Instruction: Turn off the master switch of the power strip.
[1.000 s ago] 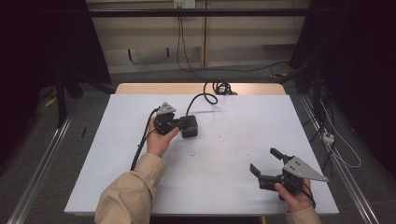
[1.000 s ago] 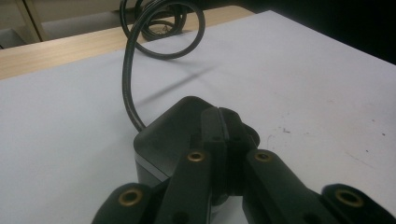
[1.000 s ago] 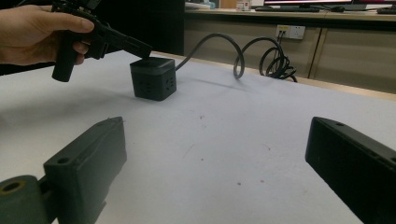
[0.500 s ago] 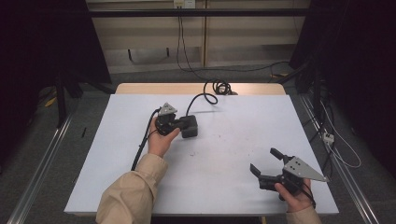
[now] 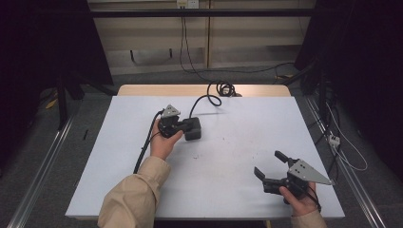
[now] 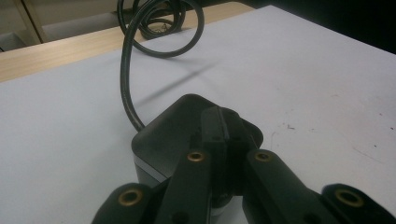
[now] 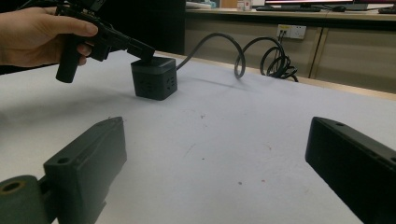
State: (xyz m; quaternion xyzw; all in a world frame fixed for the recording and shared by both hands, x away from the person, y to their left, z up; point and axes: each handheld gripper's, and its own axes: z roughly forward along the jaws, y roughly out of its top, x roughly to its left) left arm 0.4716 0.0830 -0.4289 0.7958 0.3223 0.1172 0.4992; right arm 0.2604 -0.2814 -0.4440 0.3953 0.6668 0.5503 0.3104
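Note:
A black cube-shaped power socket (image 5: 193, 129) (image 6: 161, 137) (image 7: 154, 79) stands on the white table top (image 5: 247, 123), left of the middle. Its thick black cable (image 5: 208, 98) (image 6: 125, 70) (image 7: 210, 42) curls back to a coil (image 5: 225, 88) at the far edge. My left gripper (image 5: 183, 126) (image 6: 220, 122) (image 7: 145, 51) is shut, jaws pressed together with nothing between them, and its tips rest on top of the cube. My right gripper (image 5: 269, 164) (image 7: 217, 156) is held low over the front right of the table, open and empty, pointing toward the cube.
A bare wooden strip (image 5: 180, 90) runs along the table's far edge. Behind it stand pale cabinets with a wall socket (image 7: 292, 31). Loose cables (image 5: 342, 152) lie on the floor to the right, and metal rails flank the table.

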